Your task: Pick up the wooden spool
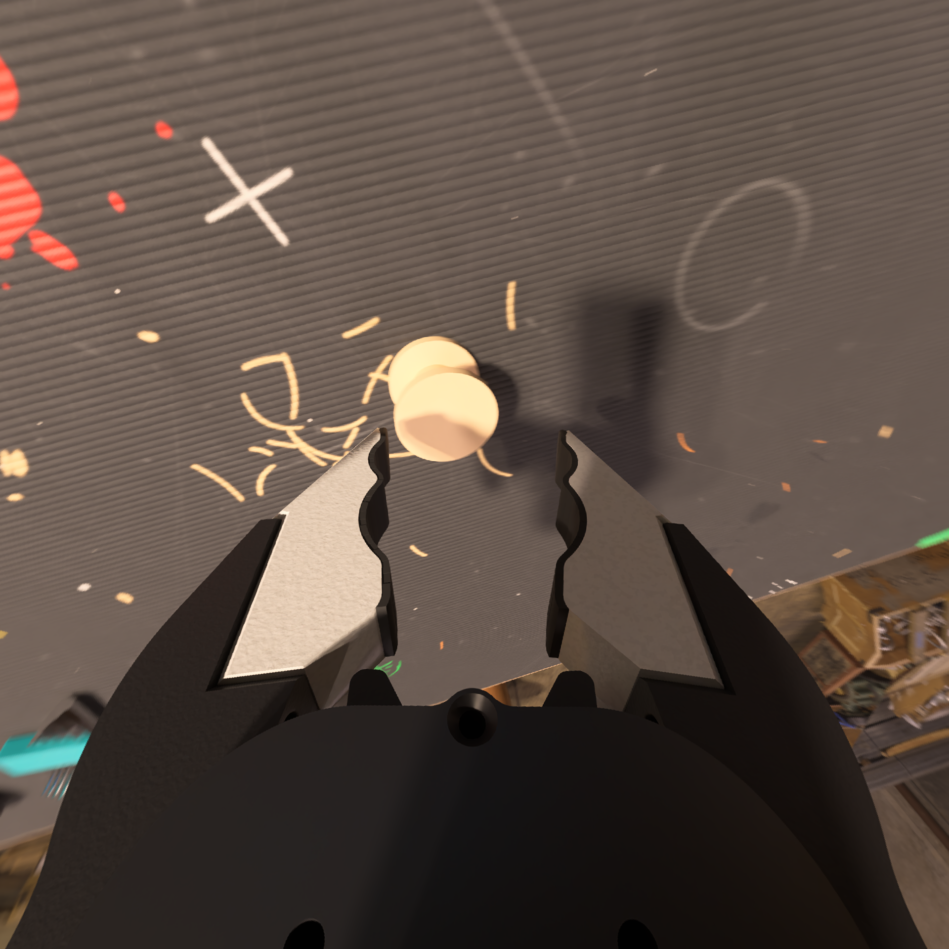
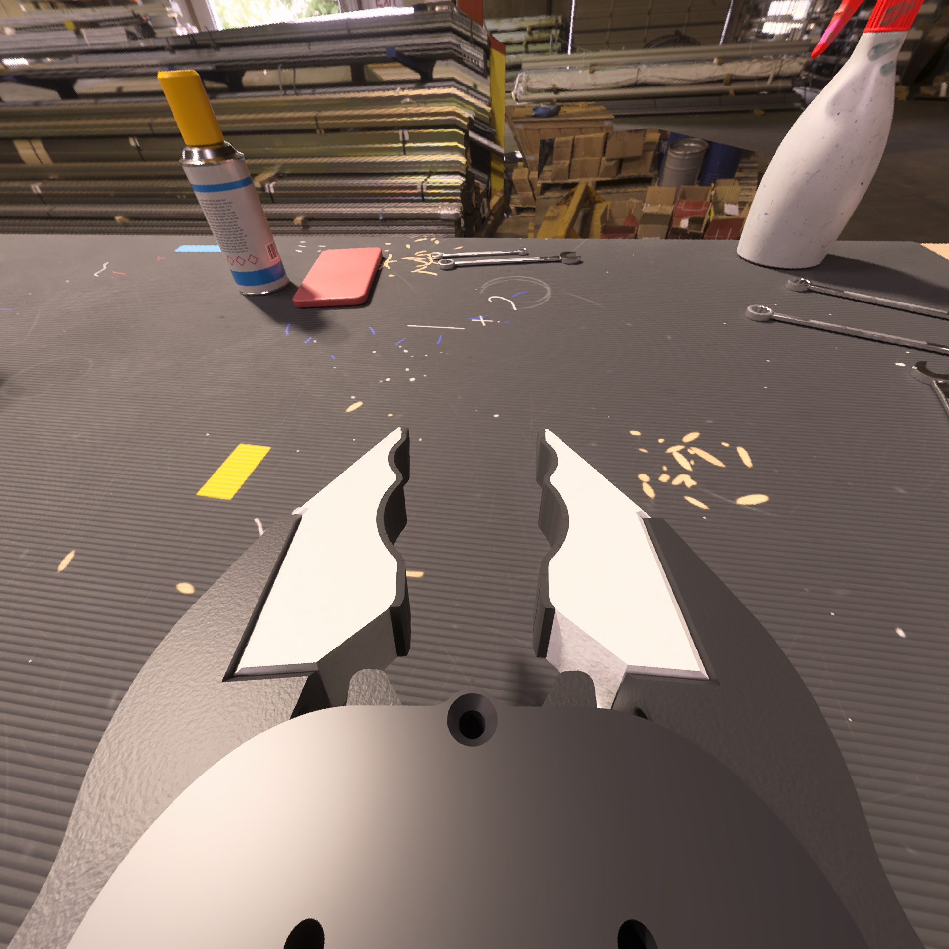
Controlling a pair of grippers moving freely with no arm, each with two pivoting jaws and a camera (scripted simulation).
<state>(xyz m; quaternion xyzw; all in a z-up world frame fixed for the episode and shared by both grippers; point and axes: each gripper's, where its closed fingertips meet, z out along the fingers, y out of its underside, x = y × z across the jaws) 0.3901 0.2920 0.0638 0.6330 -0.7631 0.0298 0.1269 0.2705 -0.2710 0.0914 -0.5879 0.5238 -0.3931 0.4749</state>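
The pale wooden spool lies on its side on the dark ribbed mat, one round end facing the left wrist camera. My left gripper is open and empty, looking down at the mat, with its fingertips just short of the spool; the spool sits slightly left of the gap's centre. My right gripper is open and empty, low over the mat. The spool does not show in the right wrist view.
In the right wrist view a yellow-capped spray can and a red flat block stand far left. Two wrenches lie at the far edge, more wrenches at right beside a white spray bottle. The mat's edge is near in the left wrist view.
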